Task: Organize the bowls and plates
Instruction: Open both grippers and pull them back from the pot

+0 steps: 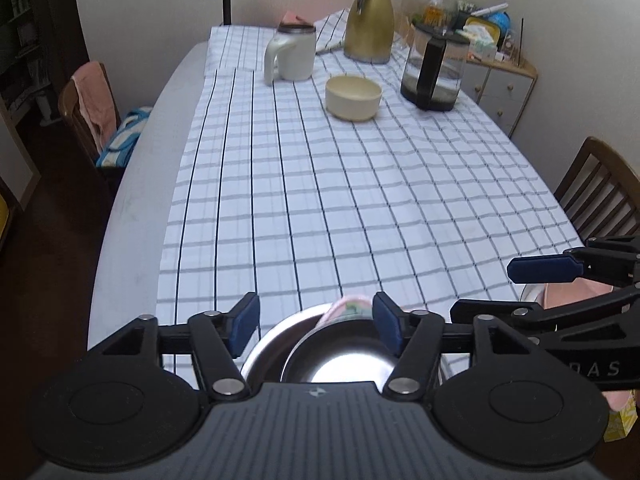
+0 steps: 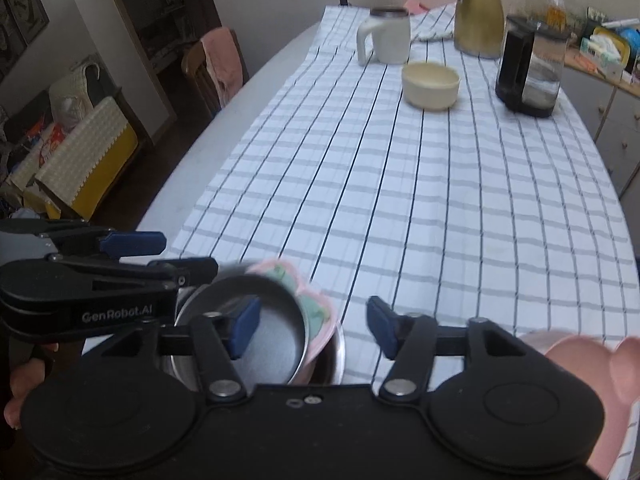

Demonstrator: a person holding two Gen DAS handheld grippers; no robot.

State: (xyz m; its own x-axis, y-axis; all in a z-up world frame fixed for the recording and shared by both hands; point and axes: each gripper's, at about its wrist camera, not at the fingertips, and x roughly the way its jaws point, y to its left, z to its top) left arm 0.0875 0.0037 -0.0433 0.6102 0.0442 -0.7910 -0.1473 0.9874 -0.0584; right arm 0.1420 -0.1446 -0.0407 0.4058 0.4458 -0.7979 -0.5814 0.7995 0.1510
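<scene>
Bowls [image 2: 256,344], nested steel with a pink plate [image 2: 316,312] tilted between, sit at our checked cloth's [image 1: 340,208] near edge; left gripper [image 1: 316,326] and right gripper [image 2: 312,328] gape, holding nothing.

On the table [image 1: 132,216] a checked cloth [image 1: 340,208] runs from near edge to far end. At six o'clock a metal bowl [image 2: 260,340] sits inside a larger metal bowl [image 2: 334,360], with what seems a small patterned dish [image 2: 316,312] wedged between them. Toward twelve o'clock stands a bowl [image 1: 353,97]; behind it at eleven a lidded mug [image 1: 289,54], at twelve a tall jug [image 1: 369,20], at one a glass pot [image 1: 434,70].
</scene>
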